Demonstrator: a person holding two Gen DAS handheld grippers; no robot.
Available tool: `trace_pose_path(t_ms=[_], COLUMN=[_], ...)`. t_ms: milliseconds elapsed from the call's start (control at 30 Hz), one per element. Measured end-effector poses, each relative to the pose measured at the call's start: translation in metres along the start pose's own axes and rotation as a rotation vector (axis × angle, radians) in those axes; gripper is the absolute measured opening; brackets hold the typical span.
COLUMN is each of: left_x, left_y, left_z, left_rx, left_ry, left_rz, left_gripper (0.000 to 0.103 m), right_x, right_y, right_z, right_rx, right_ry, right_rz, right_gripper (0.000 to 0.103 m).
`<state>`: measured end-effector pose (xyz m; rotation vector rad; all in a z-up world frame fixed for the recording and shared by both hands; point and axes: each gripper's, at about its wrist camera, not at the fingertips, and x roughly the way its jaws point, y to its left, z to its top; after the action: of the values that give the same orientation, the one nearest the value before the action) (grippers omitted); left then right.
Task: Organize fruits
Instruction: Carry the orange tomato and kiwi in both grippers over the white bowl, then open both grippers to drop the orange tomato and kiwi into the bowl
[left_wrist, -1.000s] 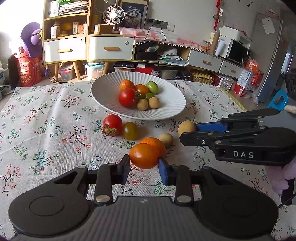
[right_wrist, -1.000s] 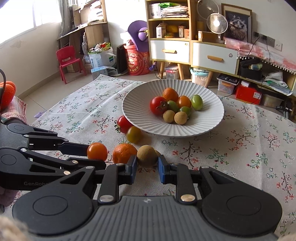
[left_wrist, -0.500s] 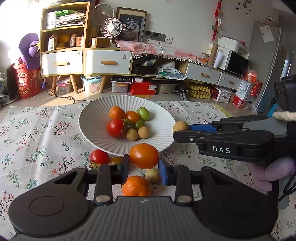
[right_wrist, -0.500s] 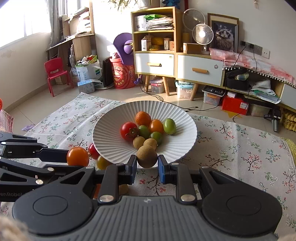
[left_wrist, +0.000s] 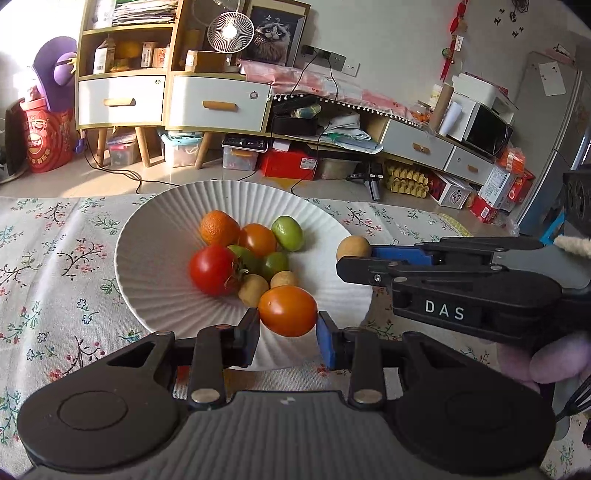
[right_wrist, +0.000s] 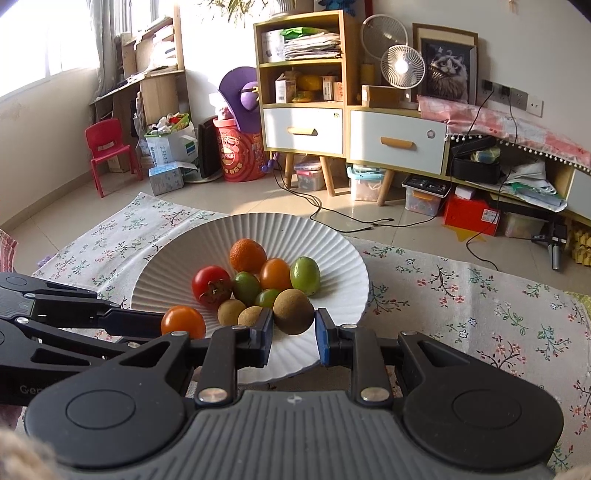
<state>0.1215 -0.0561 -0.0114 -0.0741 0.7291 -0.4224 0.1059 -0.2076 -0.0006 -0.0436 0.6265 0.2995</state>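
Two fruits arrived over plate (left_wrist: 155, 236) from bench | left tool (left_wrist: 288, 338) clamped orange tomato (left_wrist: 287, 311) | right tool (right_wrist: 293, 334) clamped brown fruit (right_wrist: 293, 312) | release pending

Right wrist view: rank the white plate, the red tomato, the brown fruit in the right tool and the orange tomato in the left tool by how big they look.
1. white plate
2. brown fruit, though it is nearest the camera, which may flatter it
3. red tomato and orange tomato: too alike to rank
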Motion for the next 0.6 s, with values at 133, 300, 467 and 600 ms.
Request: trace_pose_path(t_ms=[133,300,467,600], left_x=[0.009,0.014,0.017,0.015], left_y=[0.002,0.002,0.005,0.005], left_z=[-0.001,-0.002,-0.001,-0.001], left_rx=[-0.013,-0.014,0.0,0.0], left_ry=[0.009,-0.001,-0.008,-0.015], left_rz=[-0.003,-0.006,-0.009,-0.019], left_gripper=[0.027,0.027,0.027,0.028], right_x=[0.008,0.016,0.02,0.02], right_y=[-0.005,-0.009,-0.011,-0.01], right_z=[0.0,0.0,-0.001,0.0], right_rx=[0.018,0.024,0.03,0.03], right_ry=[0.006,0.019,0.021,0.025], right_rz=[0.004,0.002,0.019,0.027], right_gripper=[0.022,0.022,0.022,0.022])
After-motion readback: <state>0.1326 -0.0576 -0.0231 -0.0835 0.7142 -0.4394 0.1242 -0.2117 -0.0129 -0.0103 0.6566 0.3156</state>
